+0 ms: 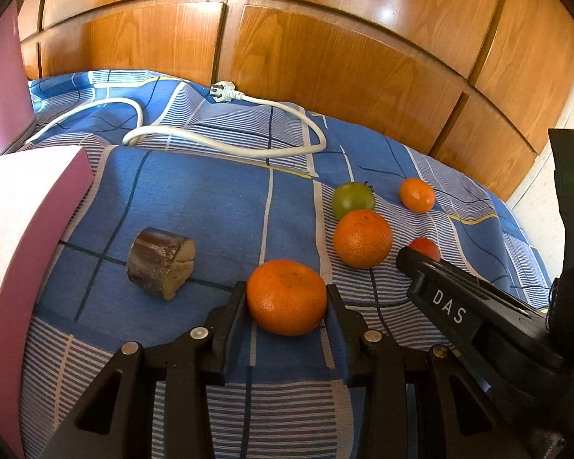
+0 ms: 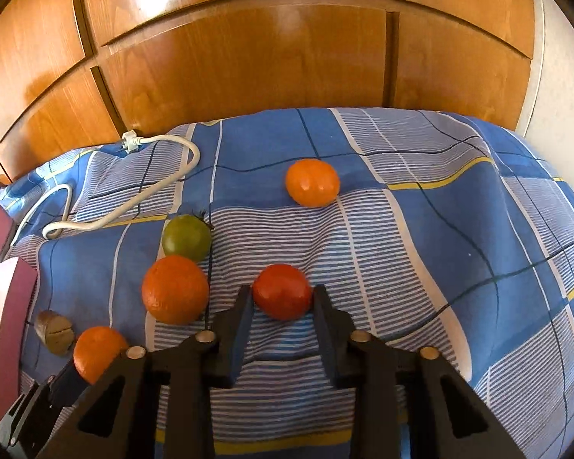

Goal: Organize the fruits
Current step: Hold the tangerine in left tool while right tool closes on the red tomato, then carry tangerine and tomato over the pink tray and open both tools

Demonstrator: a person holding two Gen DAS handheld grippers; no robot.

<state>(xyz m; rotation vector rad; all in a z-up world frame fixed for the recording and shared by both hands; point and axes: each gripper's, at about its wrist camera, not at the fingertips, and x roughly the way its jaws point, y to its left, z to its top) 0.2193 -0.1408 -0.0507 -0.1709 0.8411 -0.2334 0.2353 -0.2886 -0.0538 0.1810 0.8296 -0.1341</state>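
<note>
A: Is there room on the bed [image 2: 459,229]?
B: Yes, toward its right edge. Left fingers [image 1: 287,298] grip an orange mandarin [image 1: 287,297] near the front; right fingers [image 2: 283,298] clamp the red tomato [image 2: 282,291] mid-bed.

Glossy wood wardrobe [image 2: 248,57], cloth bedsheet [image 2: 421,267]

white power cord [image 1: 225,141] on blue checked bedsheet [image 1: 210,199]; wooden wardrobe [image 1: 325,57] behind.

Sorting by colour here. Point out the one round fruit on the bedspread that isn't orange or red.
It is the green tomato, with a dark stalk at its top, lying just behind the large orange. Every other round fruit is orange or red.
</note>
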